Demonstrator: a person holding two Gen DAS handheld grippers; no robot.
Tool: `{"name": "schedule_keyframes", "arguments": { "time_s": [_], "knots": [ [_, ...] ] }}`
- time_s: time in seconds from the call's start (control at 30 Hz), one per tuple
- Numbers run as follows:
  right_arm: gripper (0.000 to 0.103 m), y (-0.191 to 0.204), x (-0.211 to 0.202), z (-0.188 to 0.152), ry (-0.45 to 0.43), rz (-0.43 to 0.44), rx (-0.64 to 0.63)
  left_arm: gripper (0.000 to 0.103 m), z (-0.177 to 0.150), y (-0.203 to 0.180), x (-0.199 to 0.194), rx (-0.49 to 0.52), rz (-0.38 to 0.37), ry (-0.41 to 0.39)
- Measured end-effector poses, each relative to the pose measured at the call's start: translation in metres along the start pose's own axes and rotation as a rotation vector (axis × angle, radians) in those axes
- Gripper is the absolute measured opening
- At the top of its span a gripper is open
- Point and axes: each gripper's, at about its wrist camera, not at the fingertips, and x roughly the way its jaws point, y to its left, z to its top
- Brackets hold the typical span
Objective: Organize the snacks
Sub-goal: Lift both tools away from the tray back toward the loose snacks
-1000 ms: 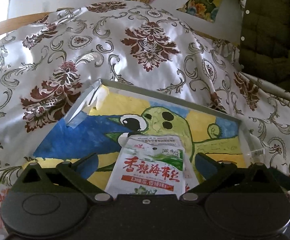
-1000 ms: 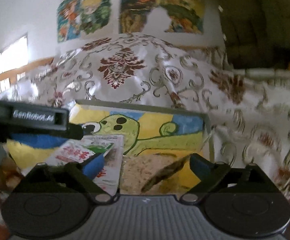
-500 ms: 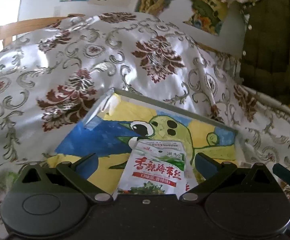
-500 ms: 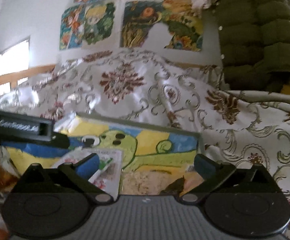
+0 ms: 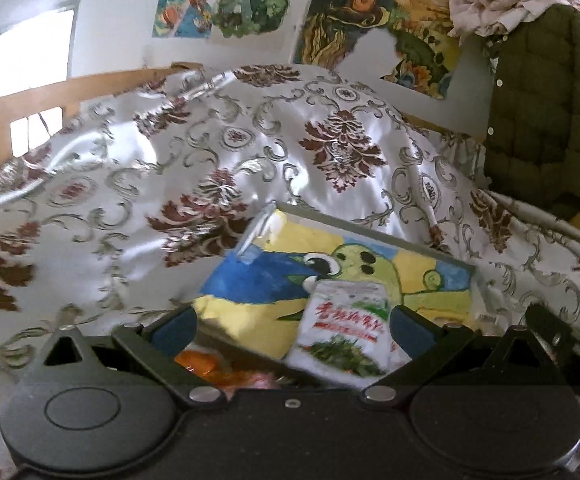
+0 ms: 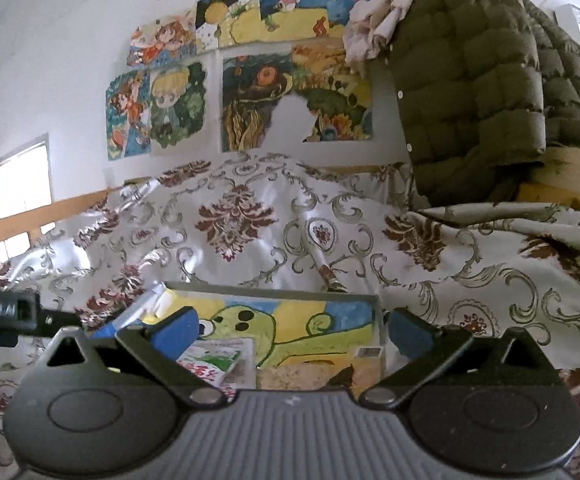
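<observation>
Left wrist view shows the left gripper (image 5: pixel 292 326) with its two black arms spread wide and the blue pads (image 5: pixel 173 326) far from each other, holding nothing. Between the fingers and a little beyond them lies a flat white snack packet (image 5: pixel 344 330) with red letters and a green picture; its surface is glossy and a bit blurred. It rests inside a shallow rectangular tray (image 5: pixel 366 236) with a thin grey rim, and the bottom of the tray carries a painted picture of a green cartoon figure on yellow and blue. Near the bottom of this view, close to the gripper body, something orange (image 5: pixel 197 362) shows, but it is too blurred to tell what it is. The tray sits on a shiny satin cloth (image 5: pixel 169 184) with brown flower ornaments and grey curls. In the right wrist view the right gripper (image 6: pixel 292 326) is also spread wide and grasps nothing; the same tray (image 6: pixel 273 289) lies just ahead of it, with the white packet (image 6: pixel 213 360) at its left part and a pale, grainy packet (image 6: pixel 310 376) beside it. A quilted olive jacket (image 6: pixel 470 92) hangs at the right, and paper drawings (image 6: pixel 241 92) cover the white wall.
</observation>
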Motion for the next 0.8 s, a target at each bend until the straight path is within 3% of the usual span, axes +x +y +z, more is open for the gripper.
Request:
{"name": "schedule_keyframes", "arguments": {
  "time_s": [0.27,0.57,0.8],
  "knots": [
    [0.103,0.017,-0.027,-0.005,-0.01,-0.013,-0.023,0.102,-0.027,0.023,-0.036,0.025,0.07,0.013],
    [0.103,0.029,-0.061,-0.026,0.036,-0.007,-0.015,0.102,-0.049,0.03,-0.068,0.075,0.075,-0.001],
    [0.103,0.032,-0.094,-0.043,0.093,-0.011,0.028,0.102,-0.077,0.033,-0.08,0.12,0.069,0.039]
  ]
}}
